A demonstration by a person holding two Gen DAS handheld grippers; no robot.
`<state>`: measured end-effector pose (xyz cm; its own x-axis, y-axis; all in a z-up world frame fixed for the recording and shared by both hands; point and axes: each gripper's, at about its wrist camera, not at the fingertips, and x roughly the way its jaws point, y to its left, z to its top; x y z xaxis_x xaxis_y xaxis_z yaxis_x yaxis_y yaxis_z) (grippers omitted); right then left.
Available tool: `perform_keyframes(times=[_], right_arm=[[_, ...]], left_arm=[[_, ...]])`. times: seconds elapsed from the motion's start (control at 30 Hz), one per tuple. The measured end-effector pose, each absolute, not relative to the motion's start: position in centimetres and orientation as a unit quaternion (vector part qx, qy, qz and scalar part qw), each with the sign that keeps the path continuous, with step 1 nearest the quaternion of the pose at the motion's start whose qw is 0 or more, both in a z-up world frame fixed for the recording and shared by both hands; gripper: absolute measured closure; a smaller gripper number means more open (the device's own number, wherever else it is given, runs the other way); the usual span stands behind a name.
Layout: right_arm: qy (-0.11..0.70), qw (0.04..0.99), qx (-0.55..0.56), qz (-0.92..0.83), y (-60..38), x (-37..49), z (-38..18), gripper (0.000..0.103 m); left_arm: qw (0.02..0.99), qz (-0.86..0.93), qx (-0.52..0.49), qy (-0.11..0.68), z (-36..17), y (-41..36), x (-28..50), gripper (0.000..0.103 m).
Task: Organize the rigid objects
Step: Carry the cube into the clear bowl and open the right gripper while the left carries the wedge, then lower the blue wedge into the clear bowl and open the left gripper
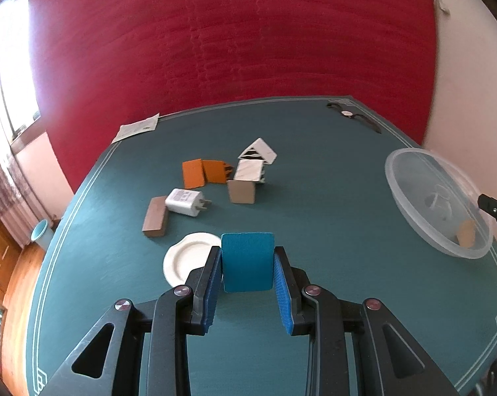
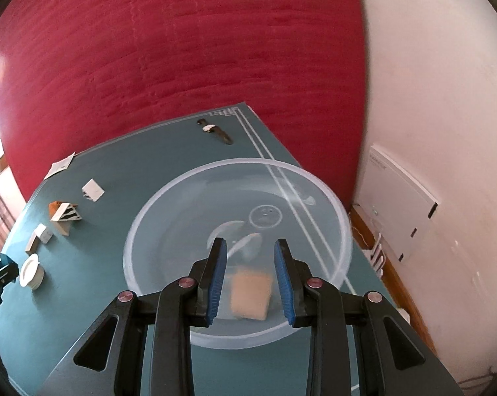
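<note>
My left gripper [image 1: 247, 254] is shut on a blue block [image 1: 247, 260] and holds it above the green table [image 1: 330, 231]. Beyond it lie a white dish [image 1: 189, 257], a brown block [image 1: 155, 216], a white charger [image 1: 186, 202], two orange blocks [image 1: 203, 172], a tan block [image 1: 241, 191] and white striped blocks [image 1: 253, 161]. My right gripper [image 2: 250, 247] is open and empty, hovering over a clear plastic bowl [image 2: 314, 178]. A tan block [image 2: 251, 295] lies in the bowl below the fingers. The bowl also shows in the left wrist view [image 1: 413, 204].
A wristwatch [image 2: 214, 130] lies at the table's far corner. A paper sheet [image 1: 136, 127] sits at the far left edge. A red wall backs the table. A white panel [image 2: 400, 198] leans on the right wall. A pale blue bin [image 1: 42, 232] stands on the floor at left.
</note>
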<state>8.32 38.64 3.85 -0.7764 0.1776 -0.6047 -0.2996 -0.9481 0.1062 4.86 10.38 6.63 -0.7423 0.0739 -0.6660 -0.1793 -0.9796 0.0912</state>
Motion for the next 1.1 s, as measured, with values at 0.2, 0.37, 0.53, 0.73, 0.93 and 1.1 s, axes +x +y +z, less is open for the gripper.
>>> perform_keyframes(times=[0.2, 0.37, 0.53, 0.73, 0.93, 1.1], right_arm=[[0.113, 0.136, -0.312, 0.933, 39.8, 8.6, 3.4, 0.071], [0.133, 0.159, -0.305, 0.929, 41.0, 8.9, 3.3, 0.062], [0.137, 0.176, -0.298, 0.928, 41.3, 9.2, 3.3, 0.061], [0.122, 0.189, -0.282, 0.933, 40.6, 9.5, 3.3, 0.06], [0.115, 0.195, -0.273, 0.935, 40.3, 9.6, 3.3, 0.06], [0.119, 0.199, -0.27, 0.935, 40.5, 9.8, 3.4, 0.06]], left_arm=[[0.086, 0.929, -0.35, 0.088, 6.9, 12.0, 4.9, 0.071], [0.104, 0.928, -0.344, 0.099, 7.3, 13.6, 4.9, 0.071], [0.127, 0.924, -0.344, 0.106, 7.4, 15.7, 4.5, 0.071], [0.181, 0.917, -0.34, 0.104, 7.7, 19.0, 3.5, 0.071], [0.226, 0.906, -0.341, 0.105, 7.6, 22.2, 2.7, 0.071], [0.252, 0.898, -0.341, 0.117, 7.2, 24.6, 2.2, 0.071]])
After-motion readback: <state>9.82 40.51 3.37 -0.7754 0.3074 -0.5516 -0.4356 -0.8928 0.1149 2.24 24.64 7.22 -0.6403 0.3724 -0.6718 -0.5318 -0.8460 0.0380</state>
